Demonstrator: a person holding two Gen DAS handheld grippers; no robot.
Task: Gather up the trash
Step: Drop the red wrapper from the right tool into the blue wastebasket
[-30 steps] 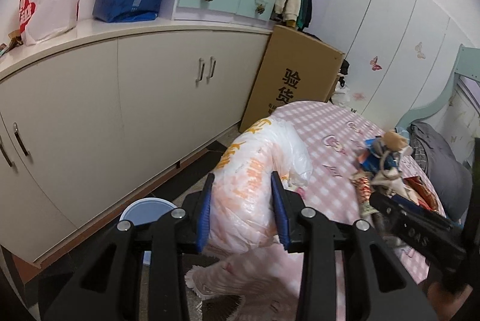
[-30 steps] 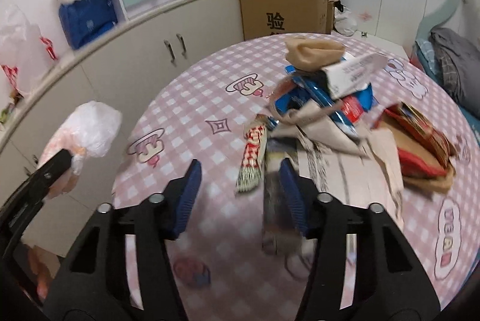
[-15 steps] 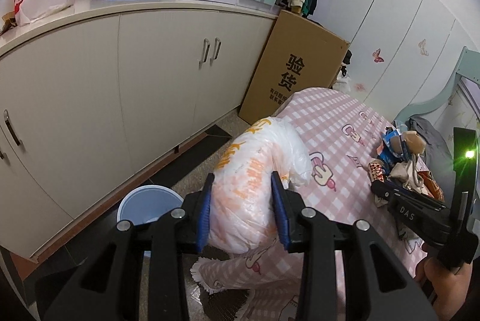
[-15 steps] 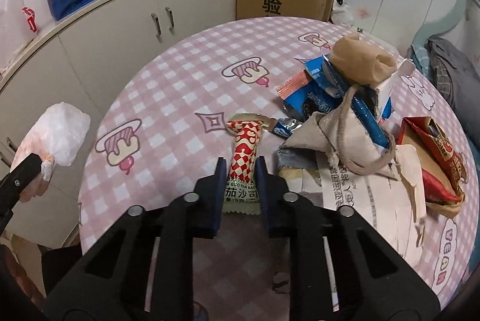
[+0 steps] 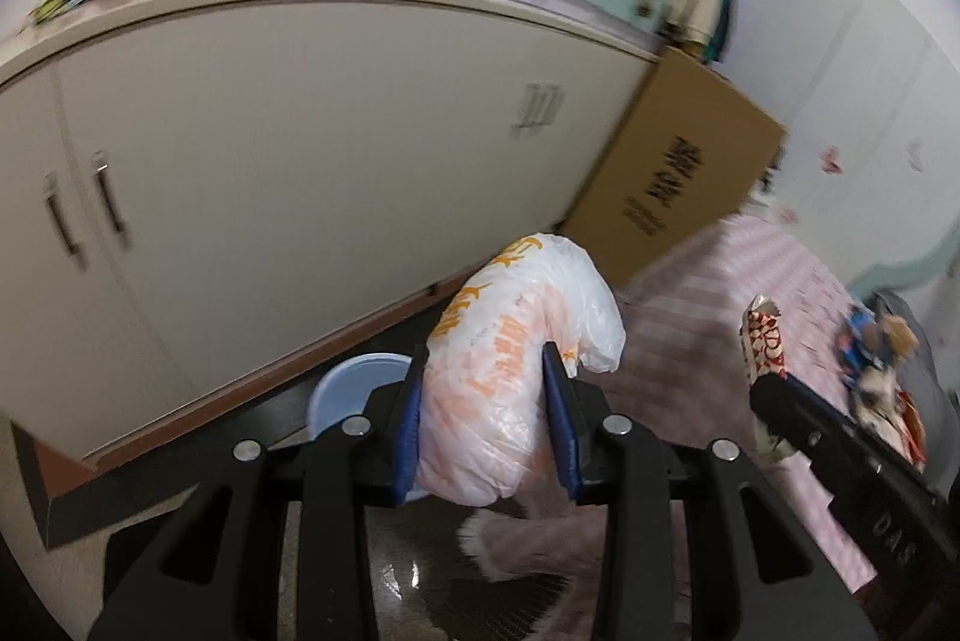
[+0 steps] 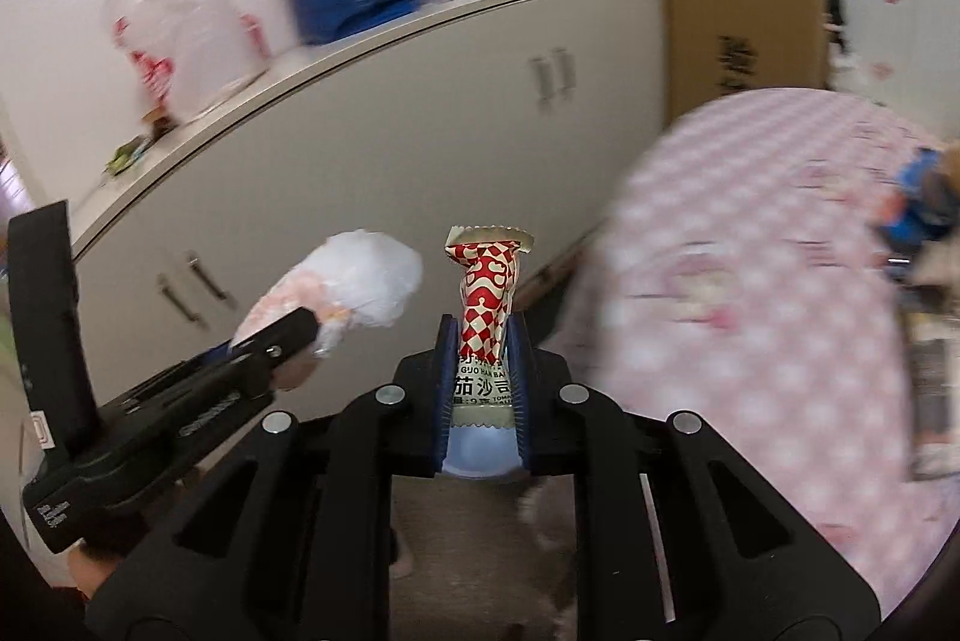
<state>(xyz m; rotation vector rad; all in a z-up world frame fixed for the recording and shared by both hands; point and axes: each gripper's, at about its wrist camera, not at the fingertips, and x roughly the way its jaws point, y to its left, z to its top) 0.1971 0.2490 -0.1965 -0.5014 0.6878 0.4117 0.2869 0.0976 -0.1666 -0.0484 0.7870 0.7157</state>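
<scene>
**Holding two pieces of trash above the bin**

Gripping a crumpled plastic bag [image 5: 516,371], the left claw [image 5: 487,422] is clamped on it between both blue pads. The right claw [image 6: 480,386], whose jaws have just been closing, is clamped on a red-and-white checked snack wrapper [image 6: 485,305], which stands upright between the pads. A pale blue bin [image 5: 354,383] sits on the floor directly below both claws. Beside it stands the counter [image 6: 750,341] with its pink checked cloth, carrying more trash [image 5: 876,371] at its far side. Cream cabinets [image 5: 300,161] run behind.
</scene>
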